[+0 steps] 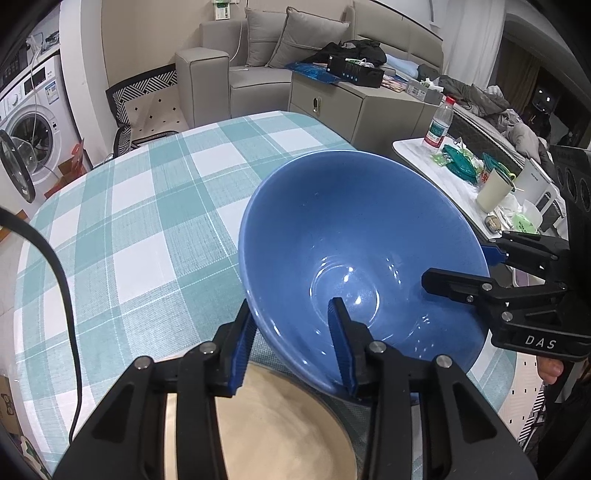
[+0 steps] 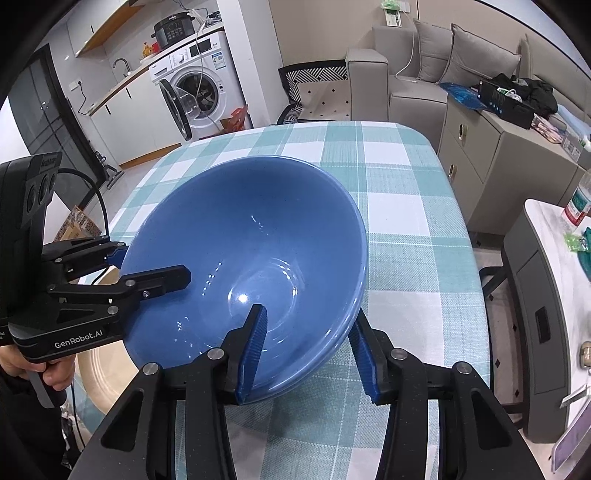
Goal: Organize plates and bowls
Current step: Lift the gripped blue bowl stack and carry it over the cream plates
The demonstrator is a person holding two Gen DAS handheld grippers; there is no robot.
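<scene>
Glossy round blue bowl (image 1: 354,240) over checked tablecloth (image 1: 129,221)

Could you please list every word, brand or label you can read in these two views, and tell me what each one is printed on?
"DAS": on the body of the right hand-held gripper, seen from the left wrist view.
"GenRobot.AI": on the body of the left hand-held gripper, seen from the right wrist view.
Too small or blurred to read: the water bottle label, the washing machine stickers, the wall sign, and the lettering on top of the left gripper's camera housing.
</scene>
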